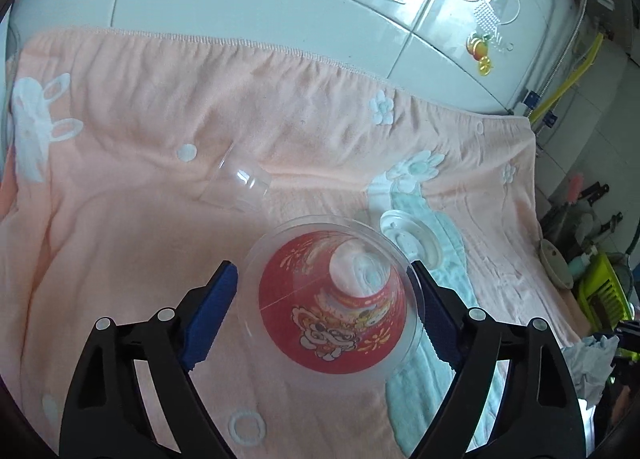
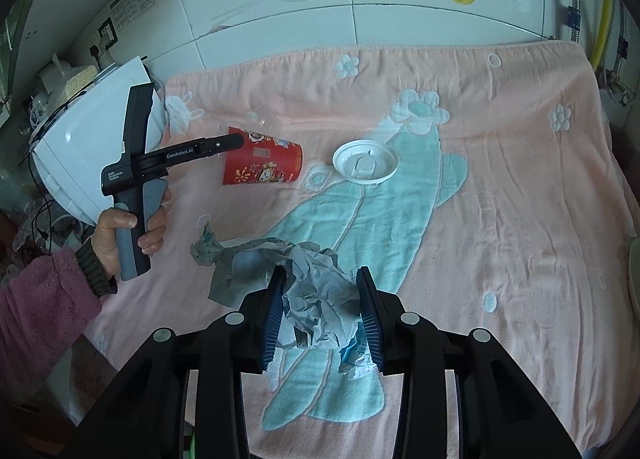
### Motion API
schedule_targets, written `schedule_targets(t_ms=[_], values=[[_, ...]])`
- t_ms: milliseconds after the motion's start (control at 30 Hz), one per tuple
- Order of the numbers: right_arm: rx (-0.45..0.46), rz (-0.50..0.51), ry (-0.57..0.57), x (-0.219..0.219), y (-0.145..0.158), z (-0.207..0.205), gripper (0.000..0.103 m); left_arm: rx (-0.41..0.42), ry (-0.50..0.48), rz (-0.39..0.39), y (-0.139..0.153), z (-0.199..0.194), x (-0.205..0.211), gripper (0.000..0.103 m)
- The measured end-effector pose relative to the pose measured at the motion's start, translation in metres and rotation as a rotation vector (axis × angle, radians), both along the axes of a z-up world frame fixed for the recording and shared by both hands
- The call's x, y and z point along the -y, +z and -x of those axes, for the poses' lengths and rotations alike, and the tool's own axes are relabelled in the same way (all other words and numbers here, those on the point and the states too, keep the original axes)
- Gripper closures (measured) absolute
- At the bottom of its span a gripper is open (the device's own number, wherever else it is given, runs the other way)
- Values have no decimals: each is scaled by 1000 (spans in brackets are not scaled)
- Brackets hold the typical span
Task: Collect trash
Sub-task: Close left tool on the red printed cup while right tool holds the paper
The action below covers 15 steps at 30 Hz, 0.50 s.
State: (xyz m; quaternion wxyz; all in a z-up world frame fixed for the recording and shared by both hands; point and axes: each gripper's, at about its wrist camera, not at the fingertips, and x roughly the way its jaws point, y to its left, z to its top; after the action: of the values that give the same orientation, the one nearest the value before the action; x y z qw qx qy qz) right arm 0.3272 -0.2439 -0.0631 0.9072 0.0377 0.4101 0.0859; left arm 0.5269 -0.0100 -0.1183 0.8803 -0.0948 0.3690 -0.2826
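Note:
A red paper cup (image 1: 336,311) with cartoon print lies on its side on the pink towel (image 1: 160,107), inside a clear plastic cup. My left gripper (image 1: 324,299) is open, its blue fingers on either side of the cup's mouth. The cup also shows in the right wrist view (image 2: 264,163), with the left gripper (image 2: 232,143) at its wide end. A white lid (image 1: 412,235) lies just beyond the cup, and also shows in the right wrist view (image 2: 366,161). My right gripper (image 2: 320,311) is shut on crumpled grey-blue paper (image 2: 316,295) above the towel.
A second clear plastic cup (image 1: 240,183) lies on the towel behind the red one. A white appliance (image 2: 88,139) stands at the towel's left edge. A tiled wall (image 2: 360,19) runs behind. Dishes and a green rack (image 1: 600,291) sit to the right.

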Motion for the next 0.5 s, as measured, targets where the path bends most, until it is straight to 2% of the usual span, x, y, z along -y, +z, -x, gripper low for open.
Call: schedule_targets(t_ms=[33, 67, 100, 200, 267, 333, 367, 433, 467, 500], values=[[7, 0, 4, -1, 2, 6, 68, 2, 3, -9, 3, 10, -1, 22], [14, 1, 8, -2, 5, 12, 68, -9, -16, -5, 4, 18, -2, 71], [20, 1, 12, -3, 7, 18, 68, -61, -29, -3, 3, 24, -4, 86], [30, -7, 24, -4, 12, 36, 68, -95, -19, -56, -4, 51, -7, 85], [35, -10, 38, -7, 13, 46, 68, -107, -18, -82, -9, 67, -8, 79], [40, -9, 52, -10, 13, 55, 68, -99, -6, -80, -10, 79, -14, 54], [37, -13, 56, -11, 12, 58, 68, -100, 16, -71, -10, 83, -18, 35], [36, -16, 56, -12, 11, 64, 68, -109, 26, -27, -9, 88, -27, 29], [35, -18, 58, -13, 11, 68, 68, -118, 31, -17, -9, 88, -28, 22], [36, -18, 60, -13, 11, 70, 68, -120, 33, -19, -10, 88, -30, 18]])
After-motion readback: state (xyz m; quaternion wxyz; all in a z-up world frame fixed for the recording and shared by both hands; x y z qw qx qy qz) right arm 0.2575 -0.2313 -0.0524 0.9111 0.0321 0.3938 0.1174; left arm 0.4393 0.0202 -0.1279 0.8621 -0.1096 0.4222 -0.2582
